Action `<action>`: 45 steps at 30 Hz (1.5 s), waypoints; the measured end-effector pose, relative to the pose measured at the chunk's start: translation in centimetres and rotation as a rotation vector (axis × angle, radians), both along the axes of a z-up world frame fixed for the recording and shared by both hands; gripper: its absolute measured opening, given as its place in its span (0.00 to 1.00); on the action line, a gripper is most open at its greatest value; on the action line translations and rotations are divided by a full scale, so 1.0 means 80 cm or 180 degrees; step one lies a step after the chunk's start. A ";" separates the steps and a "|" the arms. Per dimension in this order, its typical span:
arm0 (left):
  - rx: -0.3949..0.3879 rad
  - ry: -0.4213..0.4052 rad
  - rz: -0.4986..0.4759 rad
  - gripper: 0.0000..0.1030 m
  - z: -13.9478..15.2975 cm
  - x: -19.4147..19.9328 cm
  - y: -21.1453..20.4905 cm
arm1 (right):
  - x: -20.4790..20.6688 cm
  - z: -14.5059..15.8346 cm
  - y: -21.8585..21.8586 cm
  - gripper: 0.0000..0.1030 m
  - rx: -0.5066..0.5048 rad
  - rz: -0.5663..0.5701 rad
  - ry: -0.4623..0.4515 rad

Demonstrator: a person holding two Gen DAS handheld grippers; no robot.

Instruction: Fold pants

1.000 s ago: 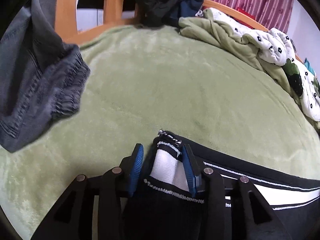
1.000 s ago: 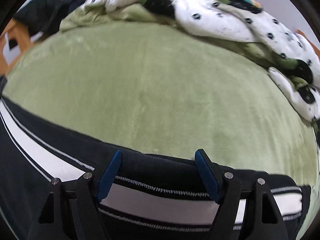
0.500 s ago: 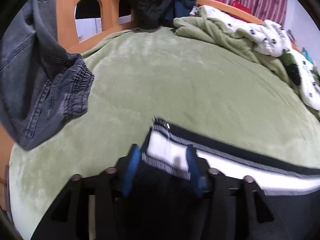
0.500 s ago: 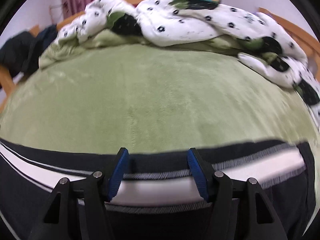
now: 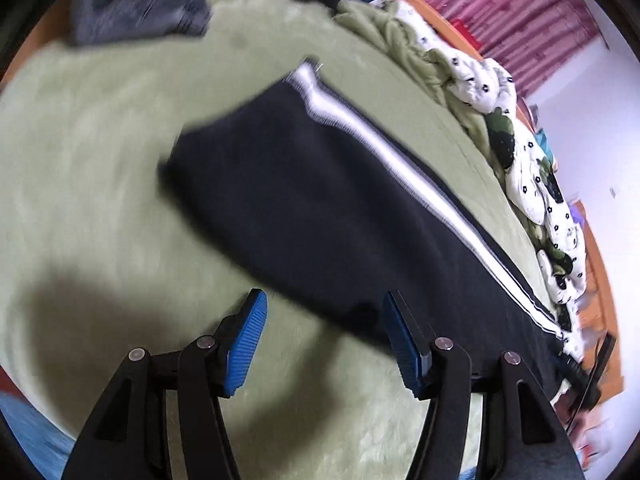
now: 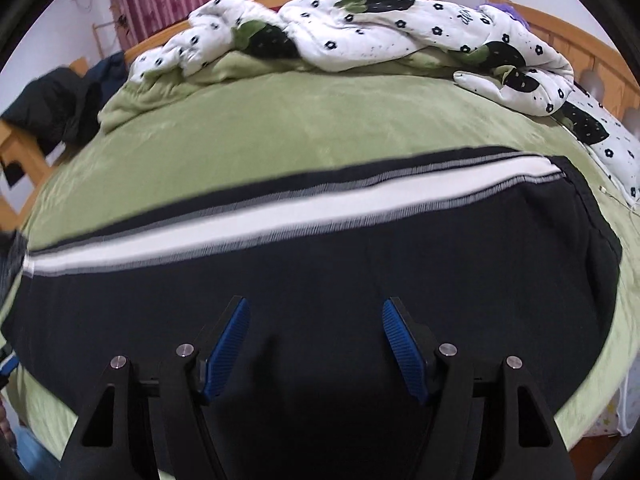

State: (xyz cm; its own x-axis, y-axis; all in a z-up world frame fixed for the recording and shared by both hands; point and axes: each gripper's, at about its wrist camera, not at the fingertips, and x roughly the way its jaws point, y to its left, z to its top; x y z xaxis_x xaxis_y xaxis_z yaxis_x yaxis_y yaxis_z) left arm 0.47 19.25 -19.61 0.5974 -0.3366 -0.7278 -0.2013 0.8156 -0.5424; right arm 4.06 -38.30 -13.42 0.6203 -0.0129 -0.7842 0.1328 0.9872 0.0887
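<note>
While both grippers (left opening, right opening) gape empty, smooth striped pants lie flat on plush bedding

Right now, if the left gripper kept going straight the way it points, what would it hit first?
Probably the near edge of the black pants, just ahead of the opening left gripper; nothing lies between its jaws, though blur makes depth uncertain.

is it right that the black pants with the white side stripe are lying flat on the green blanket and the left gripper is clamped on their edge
Not quite. The black pants with the white side stripe do lie flat on the green blanket, but the left gripper is not clamped on them: its jaws are opening, and the pads press on nothing, as the left wrist view shows.
</note>
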 end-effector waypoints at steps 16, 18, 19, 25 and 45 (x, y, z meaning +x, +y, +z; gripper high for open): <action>0.0198 -0.0205 0.0507 0.21 -0.010 0.023 0.060 | -0.055 -0.005 0.031 0.65 0.0115 -0.0170 0.0018; 0.0074 -0.0247 0.0549 0.28 -0.017 0.023 0.066 | -0.053 -0.009 0.035 0.65 0.0110 -0.0168 0.0056; 0.0002 -0.0280 0.0572 0.35 -0.018 0.024 0.070 | -0.054 -0.011 0.036 0.65 0.0117 -0.0171 0.0066; -0.0115 -0.0256 0.0861 0.30 -0.019 0.051 0.087 | -0.058 -0.017 0.038 0.65 0.0190 -0.0182 0.0044; 0.1639 -0.1433 -0.0954 0.12 0.154 0.055 -0.280 | -0.105 0.000 -0.039 0.65 0.0041 -0.0232 -0.0306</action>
State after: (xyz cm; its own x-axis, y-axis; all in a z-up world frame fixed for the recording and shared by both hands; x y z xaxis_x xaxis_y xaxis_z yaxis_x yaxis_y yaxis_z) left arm 4.88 -3.18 -7.26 0.8111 -0.2145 -0.5442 0.2209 0.9738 -0.0545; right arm -4.33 -41.38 -13.41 0.6905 -0.0510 -0.7215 0.1943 0.9739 0.1171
